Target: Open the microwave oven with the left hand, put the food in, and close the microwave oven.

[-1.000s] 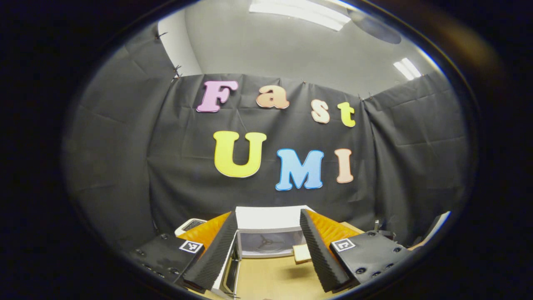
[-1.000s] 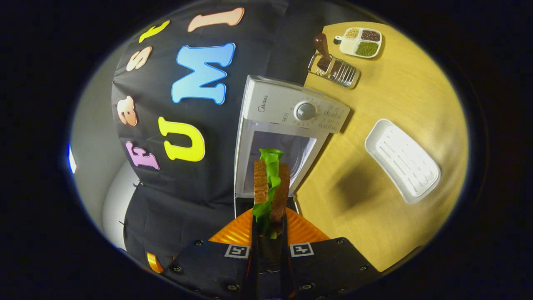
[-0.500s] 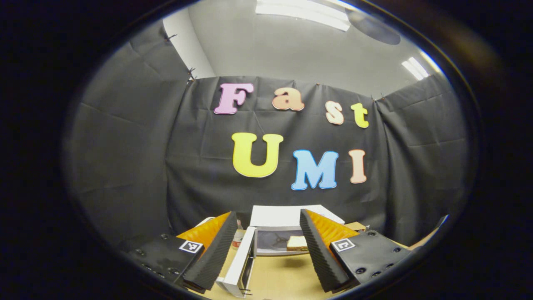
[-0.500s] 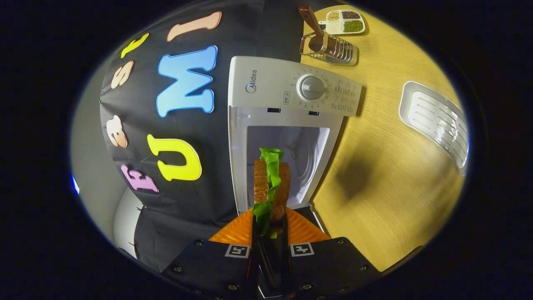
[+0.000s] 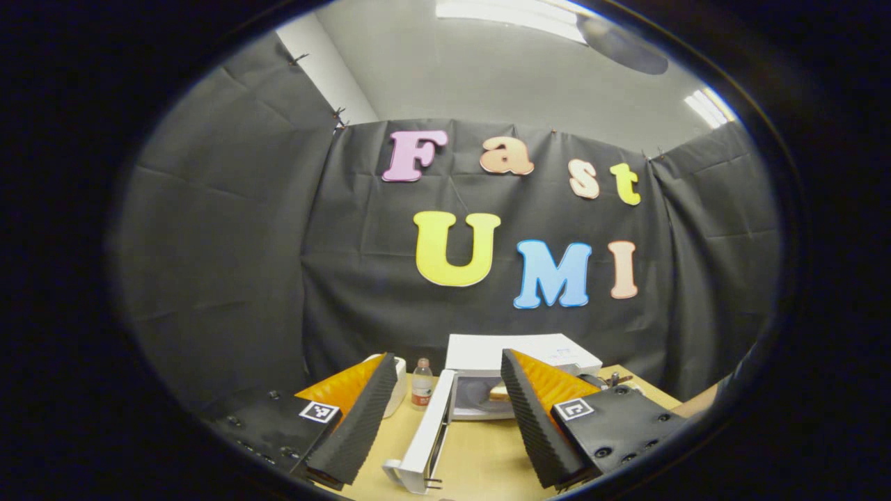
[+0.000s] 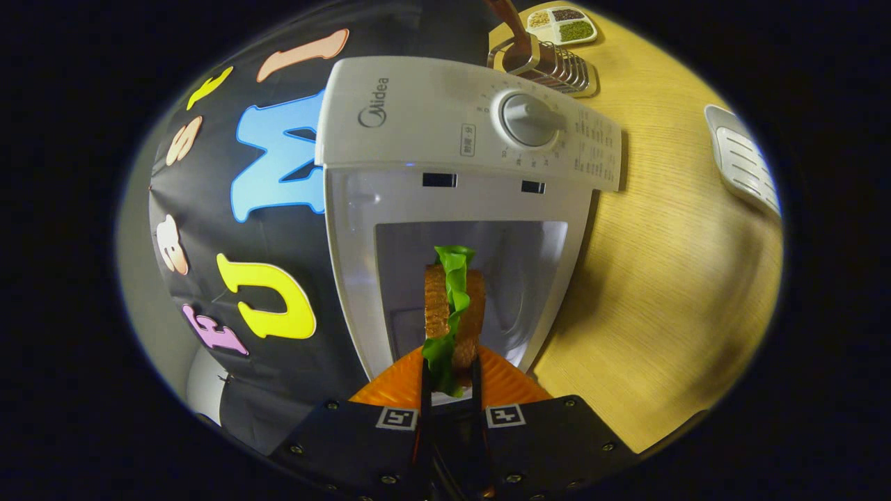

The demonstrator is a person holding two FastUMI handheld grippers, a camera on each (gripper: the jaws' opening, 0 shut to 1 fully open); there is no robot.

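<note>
Your right gripper (image 6: pixel 450 379) is squeezing the sandwich (image 6: pixel 454 306) between both fingers, holding it on edge right in front of the microwave (image 6: pixel 459 139)'s open mouth. Your left gripper (image 5: pixel 445 417) is hanging back from the microwave with its fingers spread wide and gripping nothing, pointing level toward that same opening beyond the door.

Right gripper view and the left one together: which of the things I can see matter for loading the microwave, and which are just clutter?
For the job:
microwave oven, cavity open
microwave door, swung open
sandwich, held in the right gripper
left gripper, open, holding nothing

Lying about:
white tray
wire rack
divided dish
bottle
</note>
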